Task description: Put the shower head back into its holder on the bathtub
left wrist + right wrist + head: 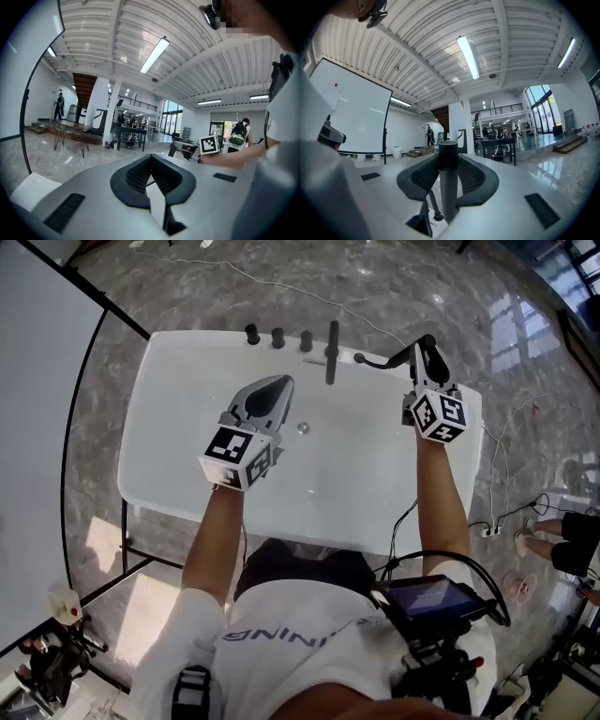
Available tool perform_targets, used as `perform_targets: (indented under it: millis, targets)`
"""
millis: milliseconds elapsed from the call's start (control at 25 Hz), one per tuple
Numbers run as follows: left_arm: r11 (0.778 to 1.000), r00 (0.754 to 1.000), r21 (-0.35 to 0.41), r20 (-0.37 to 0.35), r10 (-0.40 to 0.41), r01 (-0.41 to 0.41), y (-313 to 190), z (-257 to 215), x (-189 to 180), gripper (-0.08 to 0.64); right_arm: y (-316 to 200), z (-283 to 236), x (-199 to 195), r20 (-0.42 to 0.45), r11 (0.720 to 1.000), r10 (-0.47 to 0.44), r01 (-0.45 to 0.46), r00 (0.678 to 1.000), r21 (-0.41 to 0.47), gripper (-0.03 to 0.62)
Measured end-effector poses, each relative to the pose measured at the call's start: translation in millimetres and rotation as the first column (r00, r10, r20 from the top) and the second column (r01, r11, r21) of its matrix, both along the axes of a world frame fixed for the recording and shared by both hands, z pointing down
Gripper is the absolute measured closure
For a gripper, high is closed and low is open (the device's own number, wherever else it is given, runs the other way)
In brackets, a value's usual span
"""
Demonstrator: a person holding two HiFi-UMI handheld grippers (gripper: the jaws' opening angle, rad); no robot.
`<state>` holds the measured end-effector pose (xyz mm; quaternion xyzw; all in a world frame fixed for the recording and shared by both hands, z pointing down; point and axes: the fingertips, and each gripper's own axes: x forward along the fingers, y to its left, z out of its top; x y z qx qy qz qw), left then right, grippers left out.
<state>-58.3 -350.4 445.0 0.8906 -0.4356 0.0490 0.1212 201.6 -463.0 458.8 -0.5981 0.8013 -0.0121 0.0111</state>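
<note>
A white, glossy, round-cornered bathtub (356, 493) stands on a grey veined marble floor (375, 287) in a large open hall with a ribbed ceiling and strip lights. A big white panel (37, 427) on a dark frame stands at the left. A row of dark metal fittings (277, 337) lines the tub's far rim. The right gripper (424, 352) hangs over the far right corner of the tub. Its jaws are clamped on the handle of the slim, dark, cylindrical shower head (389, 360), which stands upright between the pads (seen best in the right gripper view (448, 187)) and reaches left toward the fittings. The left gripper (278, 383) hovers over the middle of the basin, its jaw tips pressed together with nothing between them. I cannot tell which fitting is the holder. The shower head's lower end is cut off.
</note>
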Motion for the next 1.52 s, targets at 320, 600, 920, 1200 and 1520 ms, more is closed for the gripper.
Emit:
perform_targets:
  millis: [320,600,920,1200,1520]
  targets:
    - [1.000,0.999,-0.014,-0.020,0.025,-0.025,-18.8,44.2,26.9,0.546,-49.4,82.5,-1.9,-0.010,0.998,-0.019,0.018,1.000,-0.058,0.469]
    - [0.999,0.999,-0.035,-0.031,0.040,-0.041,-44.4,107.7,42.2,0.546,-91.6,146.4,-4.2,0.011,0.997,-0.007,0.008,1.000,-0.080,0.469]
    - [0.998,1.000,-0.062,-0.017,0.023,-0.024,-51.4,146.5,35.9,0.546,-135.4,200.4,-12.4,0.007,0.995,-0.012,0.012,1.000,-0.097,0.469]
    - [0.996,0.999,-0.085,-0.032,0.014,-0.017,-54.1,177.6,28.4,0.546,-163.7,252.6,-22.5,-0.034,0.991,-0.035,0.031,0.999,-0.131,0.469]
    - [0.995,0.999,-0.102,-0.041,-0.001,-0.003,-61.8,194.4,26.8,0.546,-181.8,282.7,-24.8,-0.028,0.987,-0.039,0.034,0.999,-0.160,0.469]
